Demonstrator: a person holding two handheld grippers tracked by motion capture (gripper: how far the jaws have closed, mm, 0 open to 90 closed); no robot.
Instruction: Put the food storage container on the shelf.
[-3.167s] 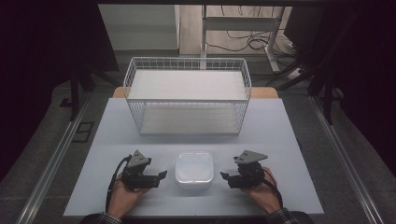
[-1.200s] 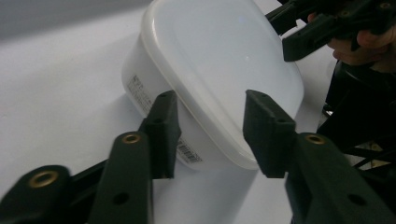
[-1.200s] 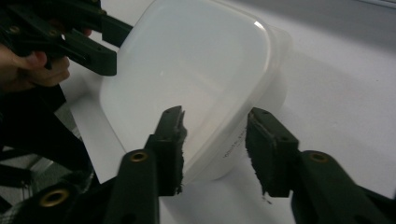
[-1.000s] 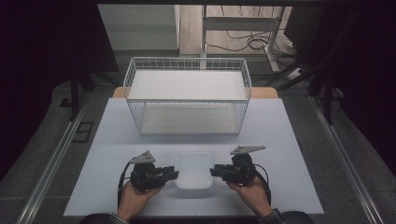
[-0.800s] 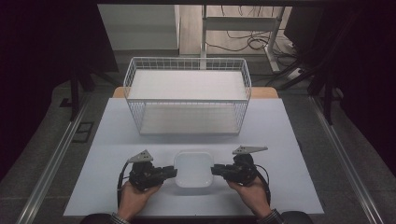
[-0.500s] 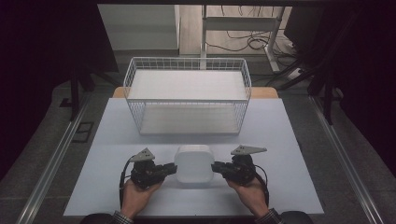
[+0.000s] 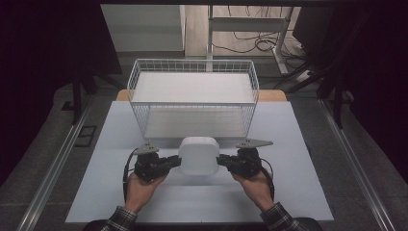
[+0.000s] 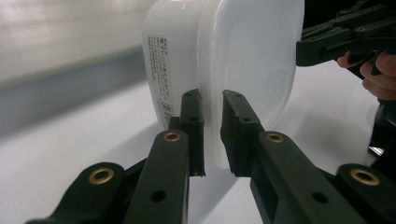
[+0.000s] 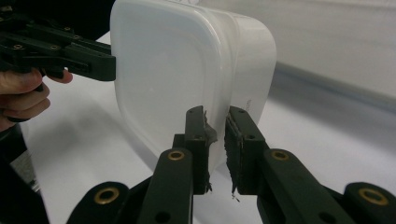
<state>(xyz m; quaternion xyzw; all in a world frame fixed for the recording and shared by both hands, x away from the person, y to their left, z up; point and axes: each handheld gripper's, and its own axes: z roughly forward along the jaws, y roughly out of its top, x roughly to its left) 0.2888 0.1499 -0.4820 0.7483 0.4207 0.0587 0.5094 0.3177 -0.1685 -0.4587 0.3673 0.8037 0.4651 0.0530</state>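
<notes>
My left tool [image 7: 174, 162] and right tool [image 7: 222, 161] each clamp an edge of the white plastic box [image 7: 197, 155], tipped up above the bench [image 7: 288, 144].

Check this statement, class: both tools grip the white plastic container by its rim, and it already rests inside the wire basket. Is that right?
Not quite. The left tool and right tool do grip the white plastic container by its rim, but the high view shows it in front of the wire basket, over the table, not inside.
</notes>
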